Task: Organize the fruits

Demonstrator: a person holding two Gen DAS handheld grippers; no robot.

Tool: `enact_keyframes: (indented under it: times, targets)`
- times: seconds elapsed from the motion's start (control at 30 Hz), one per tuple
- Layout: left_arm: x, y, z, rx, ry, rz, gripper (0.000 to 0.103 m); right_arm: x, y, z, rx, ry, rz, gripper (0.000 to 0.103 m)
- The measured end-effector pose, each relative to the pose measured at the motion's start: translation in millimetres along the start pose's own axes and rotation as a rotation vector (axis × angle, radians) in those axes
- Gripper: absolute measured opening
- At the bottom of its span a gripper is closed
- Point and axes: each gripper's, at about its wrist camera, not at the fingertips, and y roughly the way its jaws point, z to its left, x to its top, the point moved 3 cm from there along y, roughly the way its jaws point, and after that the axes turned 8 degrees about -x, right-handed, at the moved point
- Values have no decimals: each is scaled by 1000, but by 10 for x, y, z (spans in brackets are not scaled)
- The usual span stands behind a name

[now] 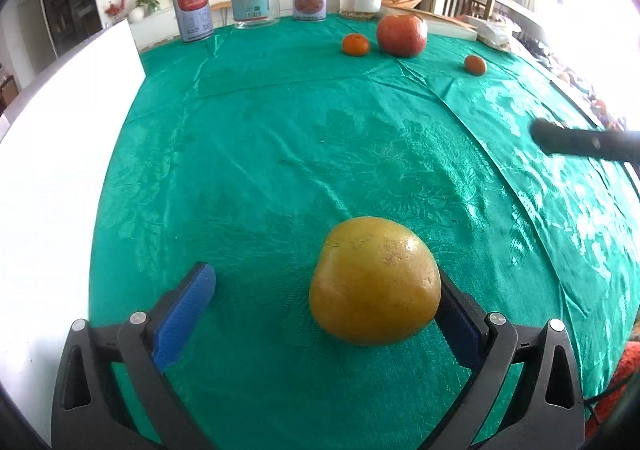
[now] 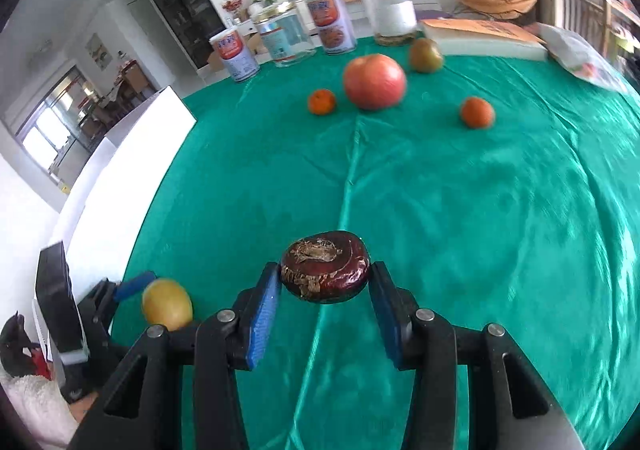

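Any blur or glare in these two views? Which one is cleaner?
Left wrist view is sharper: the yellow fruit is crisp, though window glare washes the tablecloth at right and the white board blows out. Right wrist view shows motion blur on the apple and tablecloth; the dark fruit in the right gripper stays sharp.

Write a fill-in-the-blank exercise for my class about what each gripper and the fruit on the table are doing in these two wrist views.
1. The right gripper is shut on a dark ____ water chestnut.
2. The left gripper is ____, with the yellow fruit against only one finger.
3. Far across the green tablecloth, ____ small oranges flank the red apple.
4. The apple stands ____ the row of cans and jars.

Missing words: brown; open; two; in front of
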Motion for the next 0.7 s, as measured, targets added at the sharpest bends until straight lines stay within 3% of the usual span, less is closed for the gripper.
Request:
enact_keyframes:
  times: [0.17, 0.23, 0.27, 0.33, 0.53, 0.7]
  targets:
    - [-2, -1, -8, 4, 2, 1, 102, -430, -20, -183, -134, 36, 26, 46]
    - [-1, -1, -9, 5, 2, 1, 102, -465, -57, -223, -142, 62, 7, 48]
    - [-1, 0, -8, 4, 2, 1, 102, -471, -97, -259, -158, 70, -4, 51]
    - [3, 4, -4, 5, 2, 2, 103, -502, -102, -286, -166, 84, -14, 70]
    - [2, 4, -5, 5, 2, 2, 103, -511, -15, -193, -235, 28, 13, 76]
    - [4, 6, -6, 6, 2, 2, 103, -539, 143, 18, -298, -97, 52, 100]
